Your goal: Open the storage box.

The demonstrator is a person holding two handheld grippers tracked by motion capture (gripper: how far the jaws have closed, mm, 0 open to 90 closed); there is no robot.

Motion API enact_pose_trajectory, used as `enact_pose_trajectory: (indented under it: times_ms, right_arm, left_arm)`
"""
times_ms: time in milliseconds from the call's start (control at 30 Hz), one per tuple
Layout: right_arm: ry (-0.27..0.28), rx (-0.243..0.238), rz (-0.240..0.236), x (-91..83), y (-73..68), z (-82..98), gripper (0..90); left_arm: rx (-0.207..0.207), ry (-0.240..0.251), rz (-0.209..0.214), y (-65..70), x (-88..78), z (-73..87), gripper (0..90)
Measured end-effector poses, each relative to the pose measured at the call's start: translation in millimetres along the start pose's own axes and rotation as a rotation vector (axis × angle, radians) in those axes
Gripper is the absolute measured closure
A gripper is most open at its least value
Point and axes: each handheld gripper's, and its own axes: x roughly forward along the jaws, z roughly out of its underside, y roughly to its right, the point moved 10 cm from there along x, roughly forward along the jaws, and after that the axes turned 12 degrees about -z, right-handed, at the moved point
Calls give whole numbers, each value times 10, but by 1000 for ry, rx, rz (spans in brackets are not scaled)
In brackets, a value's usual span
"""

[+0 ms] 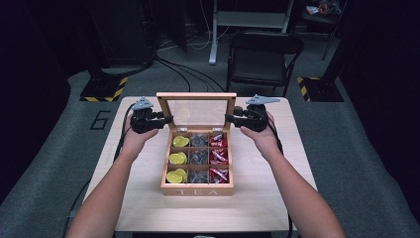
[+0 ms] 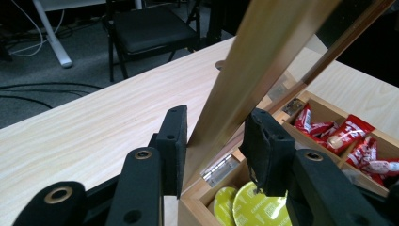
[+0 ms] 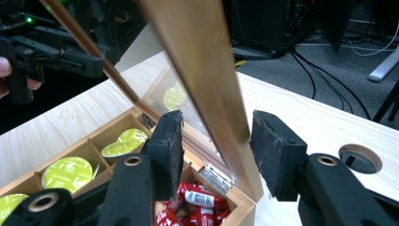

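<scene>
A wooden tea box [image 1: 197, 191] stands mid-table with its glass-paned lid [image 1: 196, 96] raised upright. Its compartments hold yellow pods [image 1: 177, 158], dark pods [image 1: 198, 157] and red packets [image 1: 218, 157]. My left gripper [image 1: 168, 119] is at the lid's left edge; in the left gripper view its pads [image 2: 174, 141] press on both faces of the lid's side frame [image 2: 244, 75]. My right gripper [image 1: 229, 118] is at the lid's right edge. Its jaws straddle the side frame [image 3: 207, 70], with a gap between the left pad [image 3: 169, 146] and the wood.
The light wooden table [image 1: 148, 208] has bare room around the box and a round cable hole [image 3: 360, 158] near its right back corner. A black folding chair [image 1: 262, 54] stands behind the table, with cables on the floor.
</scene>
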Motion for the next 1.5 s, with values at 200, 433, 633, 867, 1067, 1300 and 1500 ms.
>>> enact_pose_trajectory:
  times_ms: [200,433,633,867,1067,1300,1500]
  right_arm:
    - [-10,-7,10,-46,-10,68,522]
    - [-8,-17,1,-68,-64,148,517]
    - [-23,-23,-13,-61,-141,250,513]
    - [-37,-35,-21,-54,-229,338,513]
    - [-40,-43,-38,-66,-329,390,512]
    - [-34,-30,-60,-87,-416,433,503]
    - [-35,-29,-72,-96,-456,466,503]
  left_arm:
    - [-6,-12,-5,-35,31,-19,621]
    - [-10,-34,-20,-73,86,-54,632]
    - [-38,-26,-6,-103,125,-55,638]
    - [-49,-16,-27,-131,172,-65,646]
    - [-49,-8,-34,-146,204,-64,653]
    - [-66,-34,-53,-185,267,-89,658]
    - [-96,-41,-59,-201,324,-101,658]
